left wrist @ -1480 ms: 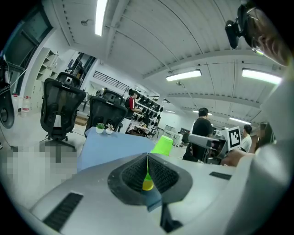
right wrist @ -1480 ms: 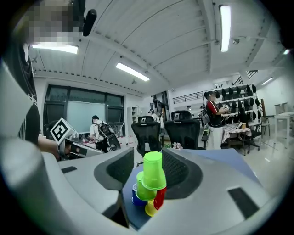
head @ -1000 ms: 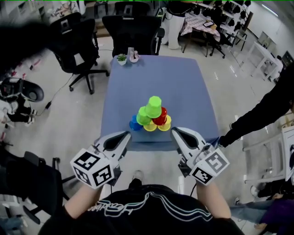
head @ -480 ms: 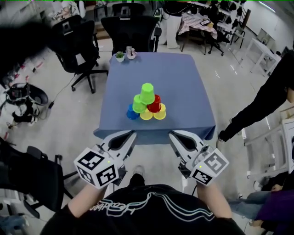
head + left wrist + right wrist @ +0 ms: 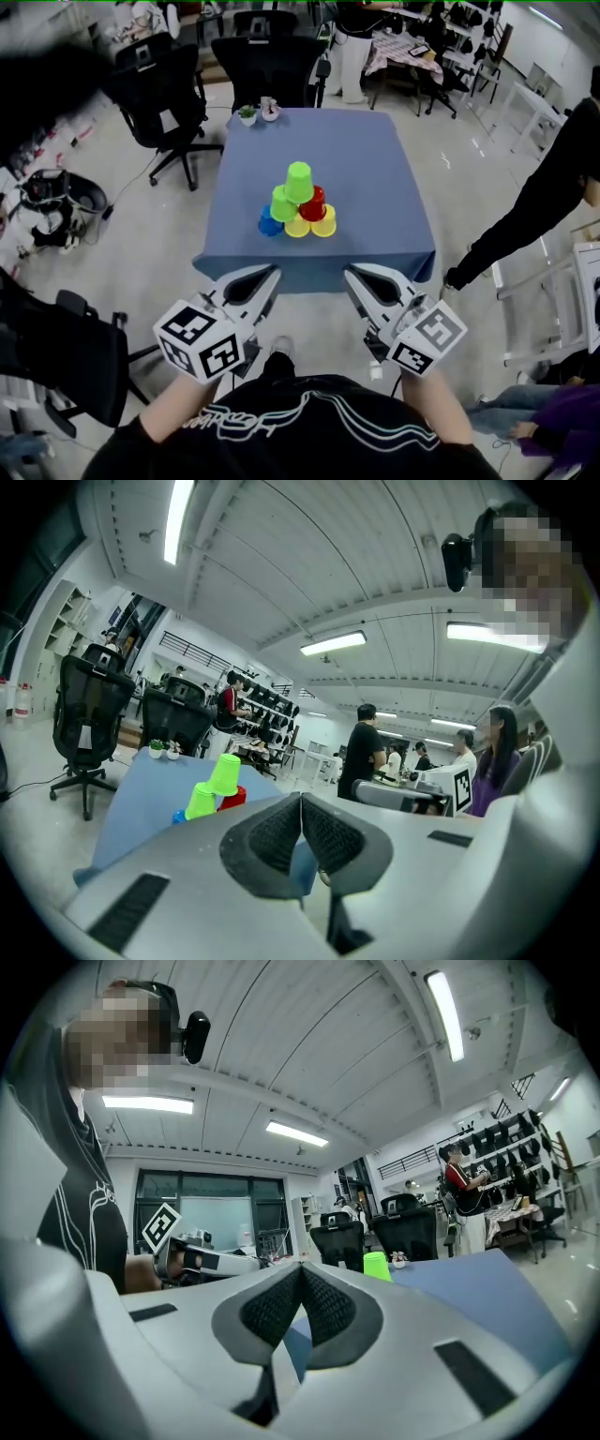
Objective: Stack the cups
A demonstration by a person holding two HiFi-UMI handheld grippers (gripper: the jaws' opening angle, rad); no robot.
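Observation:
A pyramid of cups stands on the blue table point(image 5: 375, 187). A green cup point(image 5: 299, 181) tops it, above another green cup point(image 5: 283, 203) and a red cup point(image 5: 315, 202). Two yellow cups point(image 5: 310, 226) and a blue cup point(image 5: 269, 223) form the bottom row. My left gripper point(image 5: 272, 272) and right gripper point(image 5: 350, 274) are both shut and empty, held short of the table's near edge, apart from the cups. The left gripper view shows its shut gripper point(image 5: 301, 803) with the pyramid point(image 5: 225, 772) beyond. The right gripper view shows its gripper point(image 5: 301, 1274) and only the top green cup point(image 5: 376, 1266).
Two small potted plants point(image 5: 248, 114) sit at the table's far left corner. Black office chairs point(image 5: 272, 56) stand behind and to the left of the table point(image 5: 155, 84). A person in black point(image 5: 534, 216) stands to the right of the table.
Both grippers and the head view have drawn back from the table's front edge; the table now lies farther off. The cup pyramid has not moved.

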